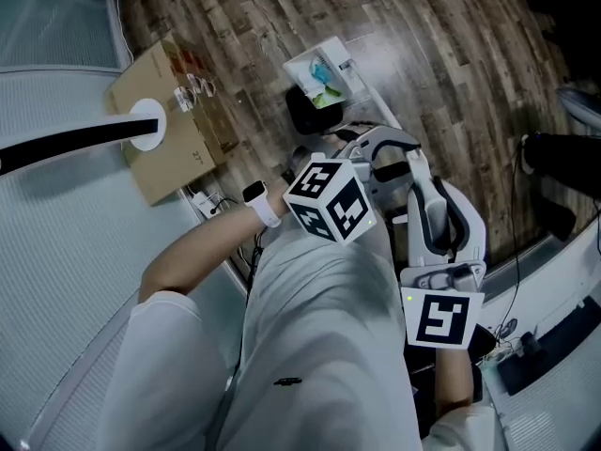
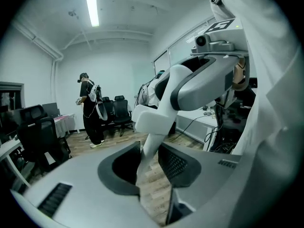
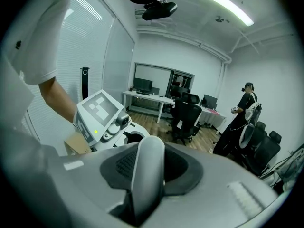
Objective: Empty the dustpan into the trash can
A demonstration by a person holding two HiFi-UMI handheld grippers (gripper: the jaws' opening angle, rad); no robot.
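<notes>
I am standing on wood floor with the trash can (image 1: pixel 315 87) just ahead; it is black with a white liner and has coloured rubbish inside. A white-and-grey curved handle (image 1: pixel 433 209) runs between my two grippers, and no pan shows in any view. My left gripper (image 1: pixel 362 163) (image 2: pixel 149 163) has the handle's thin white end (image 2: pixel 151 141) between its pads. My right gripper (image 1: pixel 427 242) (image 3: pixel 147 167) is shut on the thicker rounded grey-white end (image 3: pixel 148 170). Each gripper shows in the other's view: the right gripper (image 2: pixel 213 44) and the left gripper (image 3: pixel 102 115).
A cardboard box (image 1: pixel 169 125) lies left of the can, with a white round base and black pole (image 1: pixel 146 125) over it. Cables and a power strip (image 1: pixel 211 205) run along the wall. Another person (image 2: pixel 90 110) stands among office chairs (image 3: pixel 187 115) and desks.
</notes>
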